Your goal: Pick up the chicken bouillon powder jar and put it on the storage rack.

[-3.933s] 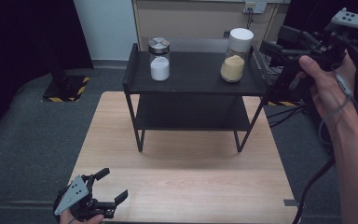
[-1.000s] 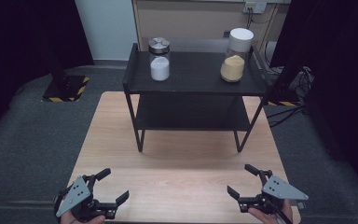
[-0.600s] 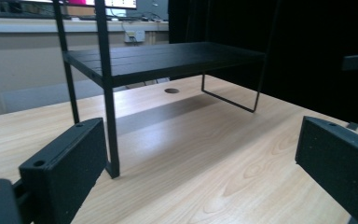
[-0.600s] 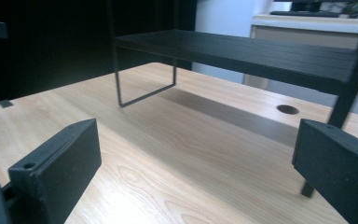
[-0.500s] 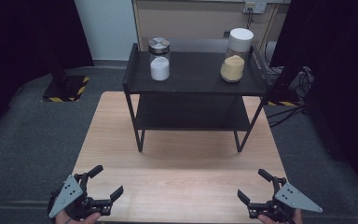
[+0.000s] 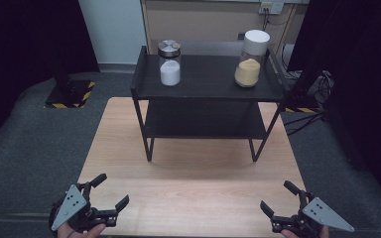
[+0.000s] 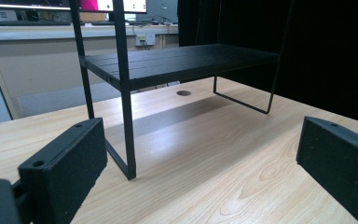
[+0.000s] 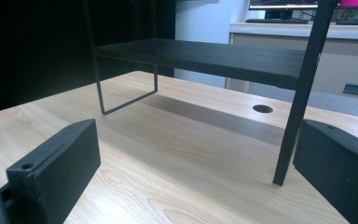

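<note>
A black two-tier shelf (image 6: 208, 82) stands at the back of the wooden table (image 6: 193, 178). On its top left is a glass jar of white powder (image 6: 169, 63) with a metal lid. On its top right is a jar of yellow powder (image 6: 250, 59) with a white lid. My left gripper (image 6: 112, 189) rests low at the table's near left corner, open and empty (image 7: 200, 177). My right gripper (image 6: 276, 195) sits at the near right corner, open (image 8: 196, 172). Its jaws have just been opening wider, and nothing is between them. Both grippers point toward the shelf legs.
Dark grey carpet surrounds the table. A black stand on a yellow-and-black striped base (image 6: 69, 94) is at the left rear, and cables (image 6: 317, 89) lie at the right rear. A small round hole (image 7: 183, 93) in the tabletop lies under the shelf.
The right hand came down from beside the shelf's right end to the table's near right corner, then slid a little right and toward the near edge. The left gripper stays put.
</note>
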A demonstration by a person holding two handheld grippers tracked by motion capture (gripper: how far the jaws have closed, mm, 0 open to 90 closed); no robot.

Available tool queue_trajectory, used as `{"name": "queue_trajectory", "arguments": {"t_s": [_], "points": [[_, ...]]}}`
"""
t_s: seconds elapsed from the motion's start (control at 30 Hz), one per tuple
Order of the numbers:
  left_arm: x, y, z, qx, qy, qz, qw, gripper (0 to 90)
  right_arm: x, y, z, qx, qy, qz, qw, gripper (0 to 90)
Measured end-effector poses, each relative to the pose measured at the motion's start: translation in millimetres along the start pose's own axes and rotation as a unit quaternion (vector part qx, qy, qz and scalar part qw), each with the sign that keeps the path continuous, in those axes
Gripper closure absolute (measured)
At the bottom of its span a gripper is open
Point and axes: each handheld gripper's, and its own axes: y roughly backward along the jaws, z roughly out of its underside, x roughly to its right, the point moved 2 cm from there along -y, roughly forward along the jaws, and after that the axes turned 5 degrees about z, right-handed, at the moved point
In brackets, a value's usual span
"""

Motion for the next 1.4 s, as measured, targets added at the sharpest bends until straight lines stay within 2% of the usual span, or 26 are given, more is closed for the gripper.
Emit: {"name": "queue_trajectory", "arguments": {"t_s": [0.23, 0.37, 0.6, 1.4], "points": [[-0.6, -0.8, 0.2, 0.000, 0.001, 0.009, 1.0000, 0.5, 0.1, -2.3, 0.5, -0.002, 0.002, -0.008, 1.0000, 0.9], [-2.5, -2.5, 1.5, 0.006, 0.010, 0.029, 0.9995, 0.4, 0.5, -4.0, 0.8, -0.002, 0.003, -0.013, 0.9999, 0.9], [-0.3, -7.4, 0.5, 0.003, -0.002, 0.055, 0.9985, 0.5, 0.7, -6.5, 1.2, -0.005, 0.004, -0.022, 0.9997, 1.2], [-0.5, -7.7, 1.0, 0.001, 0.001, 0.051, 0.9987, 0.5, 2.2, -8.9, 3.4, -0.003, -0.004, -0.030, 0.9995, 1.4]]}}
